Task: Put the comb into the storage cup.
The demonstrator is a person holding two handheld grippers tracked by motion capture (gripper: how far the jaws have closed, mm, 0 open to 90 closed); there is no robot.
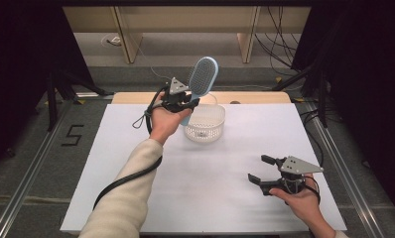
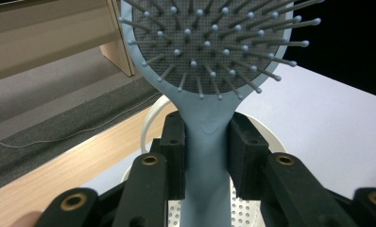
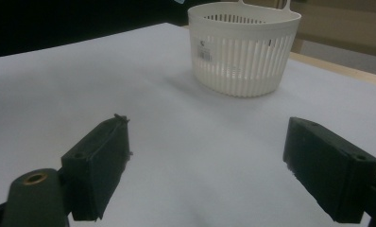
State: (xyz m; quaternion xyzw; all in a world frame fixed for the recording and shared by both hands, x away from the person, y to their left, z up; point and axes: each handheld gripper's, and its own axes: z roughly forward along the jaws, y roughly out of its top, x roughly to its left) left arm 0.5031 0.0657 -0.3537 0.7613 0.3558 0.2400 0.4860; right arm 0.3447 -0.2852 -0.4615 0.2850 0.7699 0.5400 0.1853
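— Resting low at the near right of the white table (image 1: 136, 198), the right gripper (image 1: 261, 170) has its jaws spread wide with nothing between them. Why park it there?

— My guess is that it is simply out of the way. From its own camera the two black pads (image 3: 98, 165) frame bare table, with the white basket (image 3: 245, 47) well beyond them, so it can come in if needed without crowding the other hand.

— And farther back, the left gripper (image 1: 188, 105)?

— That one is clamped on the pale blue hairbrush (image 1: 200, 82), jaws drawn in narrow on the handle just below the head. In the left gripper view the handle (image 2: 206, 156) runs straight up between the pads, both pressing its sides, and the bristled head (image 2: 209, 42) stands above them.

— Why grip it at the neck rather than at the end of the handle?

— Probably for control: held close to the head, the brush swings less. It is upright, tilted a little, bristles facing the person.

— Where does it sit relative to the basket?

— In the air, over the basket's near-left rim (image 1: 191, 115). The handle's lower end points down towards the perforated basket floor (image 2: 245, 210), which suggests the brush is meant to go in handle first, standing against the wall.
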